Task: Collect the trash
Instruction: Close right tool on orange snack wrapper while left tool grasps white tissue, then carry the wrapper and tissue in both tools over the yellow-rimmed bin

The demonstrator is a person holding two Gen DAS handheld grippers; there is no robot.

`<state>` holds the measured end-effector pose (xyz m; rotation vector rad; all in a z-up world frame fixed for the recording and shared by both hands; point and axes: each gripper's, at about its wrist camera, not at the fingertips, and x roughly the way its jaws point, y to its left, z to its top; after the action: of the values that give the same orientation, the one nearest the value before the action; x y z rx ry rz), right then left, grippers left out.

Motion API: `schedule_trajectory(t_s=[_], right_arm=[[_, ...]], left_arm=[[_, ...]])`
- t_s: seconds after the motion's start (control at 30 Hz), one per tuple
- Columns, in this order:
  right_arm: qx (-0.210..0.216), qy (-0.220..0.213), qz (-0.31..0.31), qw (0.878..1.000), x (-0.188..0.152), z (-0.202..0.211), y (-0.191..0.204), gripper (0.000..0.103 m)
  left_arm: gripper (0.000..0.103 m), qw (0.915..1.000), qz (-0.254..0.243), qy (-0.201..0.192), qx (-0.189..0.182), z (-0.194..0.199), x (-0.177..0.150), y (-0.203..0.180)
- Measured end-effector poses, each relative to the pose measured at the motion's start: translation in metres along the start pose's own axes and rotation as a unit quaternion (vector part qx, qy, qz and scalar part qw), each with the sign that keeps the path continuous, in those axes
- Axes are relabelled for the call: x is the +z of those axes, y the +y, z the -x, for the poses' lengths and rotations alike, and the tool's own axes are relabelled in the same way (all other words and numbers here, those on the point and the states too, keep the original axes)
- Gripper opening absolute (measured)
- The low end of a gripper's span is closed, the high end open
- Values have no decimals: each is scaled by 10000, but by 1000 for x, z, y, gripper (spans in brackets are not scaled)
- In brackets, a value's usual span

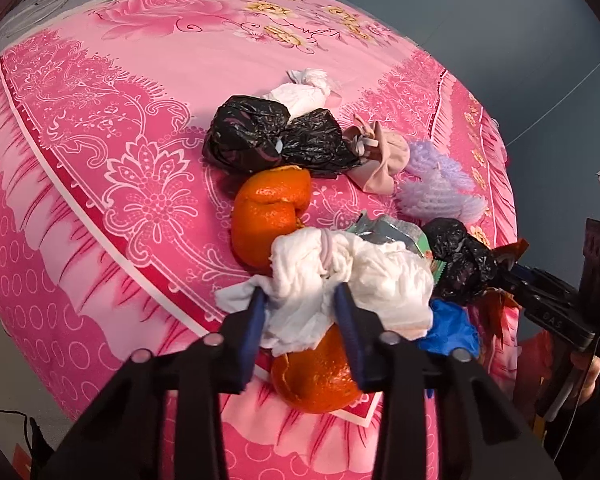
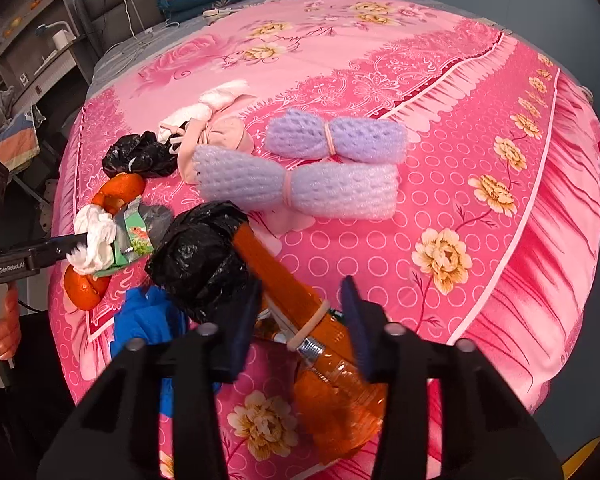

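Left gripper (image 1: 300, 300), lower centre: jaws wide, straddling the crumpled white tissue wad (image 1: 340, 280), no squeeze evident. Right gripper (image 2: 304, 304), lower centre: jaws wide around the orange plastic wrapper (image 2: 296, 292), aligned for pickup. Trash clustered on pink bedspread (image 2: 460, 120).

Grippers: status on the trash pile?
Left gripper jaws straddle white tissue, not shut. Right gripper open around orange wrapper, black bag touching.

Pink floral bedspread (image 1: 140, 128), orange peels (image 1: 272, 212), black bags (image 1: 260, 136).
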<state>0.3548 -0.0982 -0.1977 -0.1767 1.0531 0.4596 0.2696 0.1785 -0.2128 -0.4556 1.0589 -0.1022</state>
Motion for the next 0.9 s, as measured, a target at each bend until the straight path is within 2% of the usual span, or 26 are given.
schedule_trajectory(t_s=[0.1,0.2,0.6,0.9], right_arm=[[23,31,-47,10000,-3,-2,0,23],[-9,-5,-101,9999,-5,1,1,22],[70,-623,-319,9975,-12,57,-3,20],[313,-1014,-459,9933,-29,112,3,20]], left_arm=[[20,9999,-98,-64,-8,-1,0,-3],[17,9996,-192,-214,54,1,-1,-7],[15,9959,-152,-832,-326,57,-7,-12],[15,9925,-331,-1081,-461,92,-17,-30]])
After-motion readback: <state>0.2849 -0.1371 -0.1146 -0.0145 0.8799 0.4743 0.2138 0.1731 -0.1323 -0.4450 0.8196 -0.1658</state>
